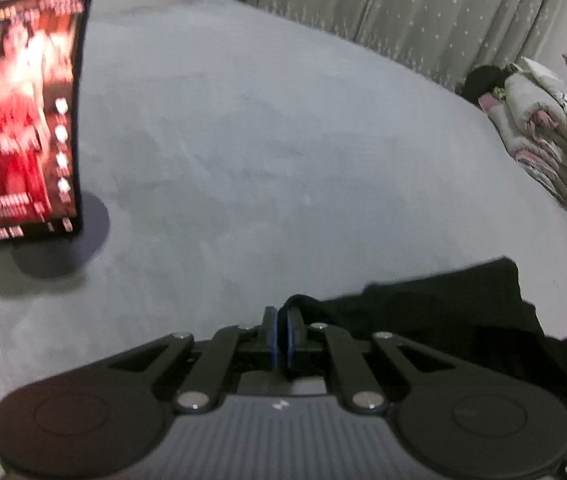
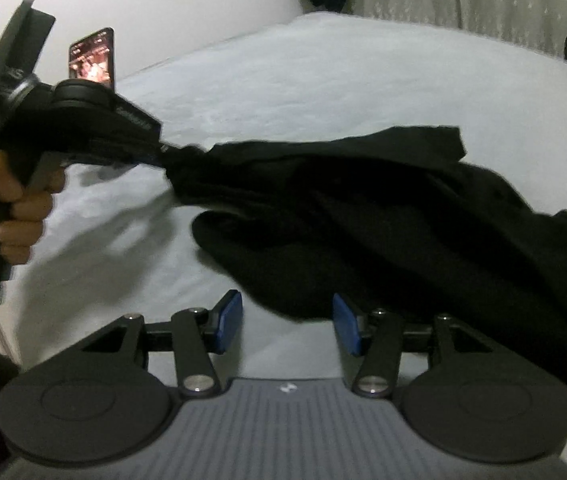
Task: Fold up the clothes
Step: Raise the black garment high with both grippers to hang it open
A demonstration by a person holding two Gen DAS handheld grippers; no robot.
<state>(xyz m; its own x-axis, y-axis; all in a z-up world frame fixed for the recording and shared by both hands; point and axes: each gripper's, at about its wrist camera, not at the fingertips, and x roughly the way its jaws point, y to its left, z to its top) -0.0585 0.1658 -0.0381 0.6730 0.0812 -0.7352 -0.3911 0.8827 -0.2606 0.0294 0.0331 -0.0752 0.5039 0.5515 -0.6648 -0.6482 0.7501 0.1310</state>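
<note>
The left gripper (image 1: 282, 322) is pinching a bunched edge of the black garment (image 2: 363, 216), its blue pads (image 1: 292, 334) pressed together on the fabric. The garment is hanging from that pinch and draping down to the right onto the grey bed (image 1: 243, 160), near the right gripper (image 2: 287, 322). The right gripper is sitting spread wide, its blue pads (image 2: 230, 320) well apart and holding nothing, with the garment's lower fold lying just beyond them. A lit phone (image 1: 23, 120) is standing upright on a round stand at the far left of the bed. Folded floral bedding (image 1: 551, 120) is lying at the far right.
</note>
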